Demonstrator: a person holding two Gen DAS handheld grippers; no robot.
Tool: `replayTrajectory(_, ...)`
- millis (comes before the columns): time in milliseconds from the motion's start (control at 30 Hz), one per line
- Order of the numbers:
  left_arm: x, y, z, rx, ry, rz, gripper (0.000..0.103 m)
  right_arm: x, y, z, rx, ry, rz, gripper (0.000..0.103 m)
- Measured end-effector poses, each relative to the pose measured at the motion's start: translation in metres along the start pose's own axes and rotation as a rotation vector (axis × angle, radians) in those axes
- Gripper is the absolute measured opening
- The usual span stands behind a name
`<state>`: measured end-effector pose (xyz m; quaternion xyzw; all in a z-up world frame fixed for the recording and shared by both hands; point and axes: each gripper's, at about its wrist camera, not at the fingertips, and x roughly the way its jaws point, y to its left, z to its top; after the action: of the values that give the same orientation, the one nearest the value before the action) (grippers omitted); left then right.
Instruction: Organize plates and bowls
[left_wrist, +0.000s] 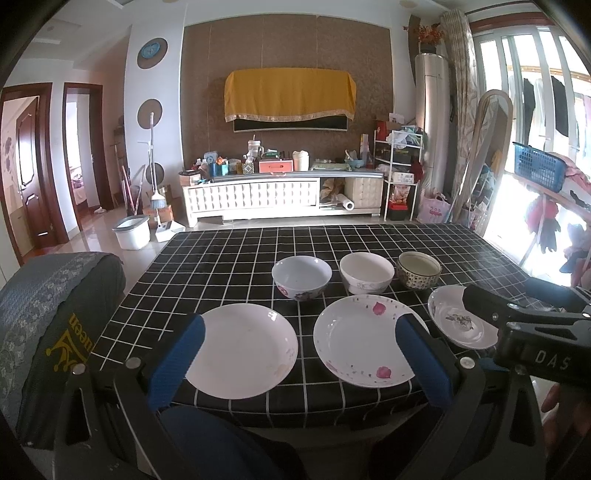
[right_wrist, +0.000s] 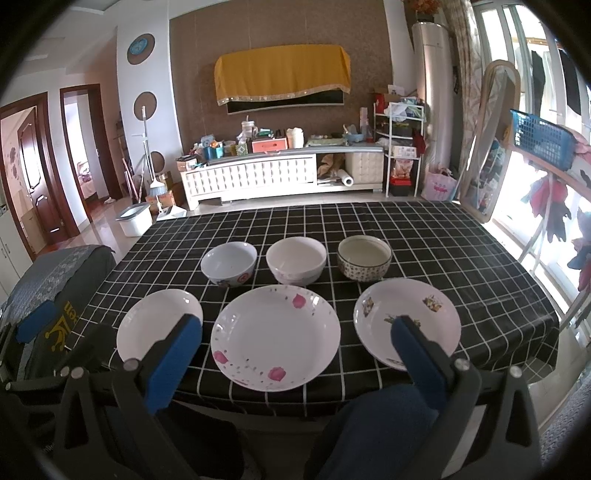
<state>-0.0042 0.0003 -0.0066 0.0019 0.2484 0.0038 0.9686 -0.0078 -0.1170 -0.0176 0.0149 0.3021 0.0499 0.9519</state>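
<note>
Three plates line the near edge of a black checked tablecloth (left_wrist: 221, 254): a plain white plate (left_wrist: 242, 350) (right_wrist: 157, 323), a pink-petal plate (left_wrist: 364, 339) (right_wrist: 275, 338) and a small patterned plate (left_wrist: 454, 319) (right_wrist: 406, 321). Behind them stand a pale blue floral bowl (left_wrist: 302, 277) (right_wrist: 229, 263), a white bowl (left_wrist: 366, 272) (right_wrist: 295, 260) and a dark dotted bowl (left_wrist: 419, 269) (right_wrist: 364, 257). My left gripper (left_wrist: 300, 343) is open, held before the two left plates with nothing in it. My right gripper (right_wrist: 297, 338) is open, framing the petal plate, empty. Its black body (left_wrist: 535, 332) covers part of the small plate in the left wrist view.
A grey covered seat with a gold crown logo (left_wrist: 55, 314) stands at the table's left. Beyond the table's far edge are a white bucket (left_wrist: 132, 232), a cluttered low white cabinet (left_wrist: 280, 192) and a rack (left_wrist: 400, 173). A drying rail with clothes and a blue basket (left_wrist: 537, 166) runs along the right.
</note>
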Motion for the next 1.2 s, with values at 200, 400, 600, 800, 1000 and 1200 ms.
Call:
replayTrajectory(200, 0.0, -0.001, 0.0, 0.003, -0.002, 0.005, 0.102, 0.0, 0.0, 0.0, -0.001, 0.002, 0.001, 0.103)
replayTrajectory(400, 0.0, 0.0, 0.0, 0.003, 0.0, 0.009, 0.102, -0.001, 0.0, -0.001, -0.001, 0.003, 0.003, 0.103)
replayTrajectory(600, 0.001, 0.003, 0.001, 0.0, -0.003, 0.014, 0.102, 0.0, 0.002, -0.002, -0.005, 0.011, 0.006, 0.103)
replayTrajectory(800, 0.0, 0.007, 0.004, -0.009, -0.003, 0.021, 0.102, 0.0, 0.004, -0.003, -0.013, 0.012, 0.008, 0.103)
replayTrajectory(1000, 0.009, 0.02, 0.012, -0.019, 0.048, 0.046, 0.102, -0.001, 0.008, 0.008, -0.024, 0.006, 0.044, 0.103)
replayTrajectory(1200, 0.019, 0.052, 0.025, -0.049, 0.056, 0.098, 0.102, 0.004, 0.04, 0.036, -0.149, -0.042, 0.029, 0.103)
